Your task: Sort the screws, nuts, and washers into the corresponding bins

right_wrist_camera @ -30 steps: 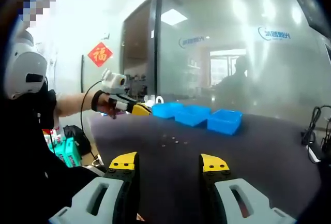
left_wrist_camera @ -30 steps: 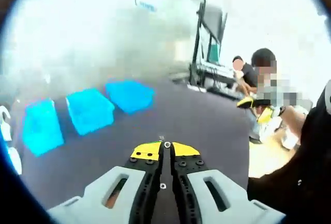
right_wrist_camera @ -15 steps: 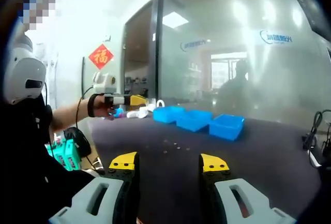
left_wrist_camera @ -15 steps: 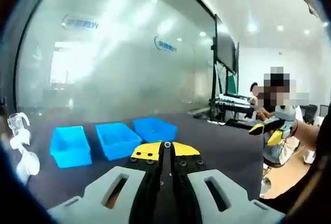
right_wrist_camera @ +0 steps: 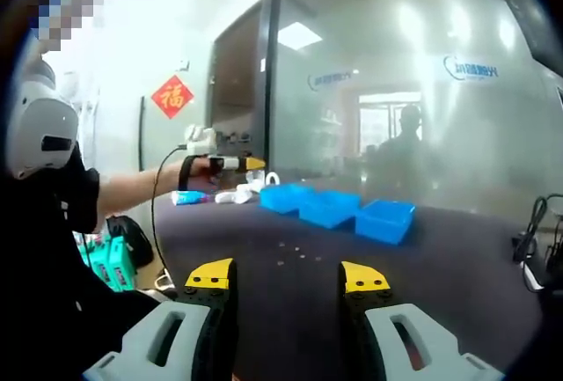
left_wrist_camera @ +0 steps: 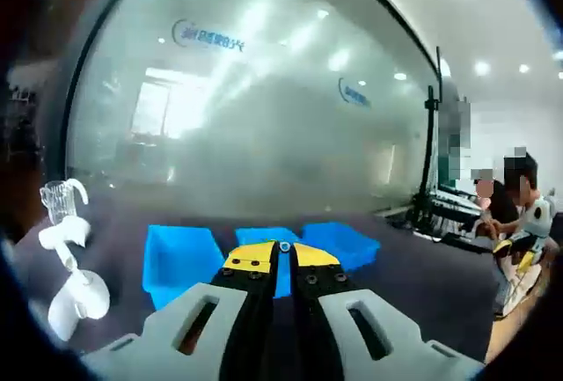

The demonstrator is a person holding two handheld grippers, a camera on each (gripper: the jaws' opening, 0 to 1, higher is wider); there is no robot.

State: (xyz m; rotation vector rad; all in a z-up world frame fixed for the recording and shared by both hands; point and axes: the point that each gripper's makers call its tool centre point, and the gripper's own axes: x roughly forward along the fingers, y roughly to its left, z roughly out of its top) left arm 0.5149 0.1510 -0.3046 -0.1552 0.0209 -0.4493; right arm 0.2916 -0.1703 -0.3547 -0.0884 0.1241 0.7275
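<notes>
Blue bins (right_wrist_camera: 339, 208), three, along surface's (right_wrist_camera: 440, 275) far edge; my left tongs (left_wrist_camera: 282, 247) closed empty, right tongs (right_wrist_camera: 288, 275) wide open, empty.

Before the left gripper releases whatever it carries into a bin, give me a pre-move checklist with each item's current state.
1. Left gripper jaws closed: ok.
2. A small part pinched at its tips: cannot tell; only a tiny ring-like glint shows.
3. Three blue bins ahead of the left gripper: ok.
4. Which bin it is aimed at: cannot tell.
5. Right gripper open and empty: ok.
6. Loose small parts left on the dark table: ok, sorting unfinished.
</notes>
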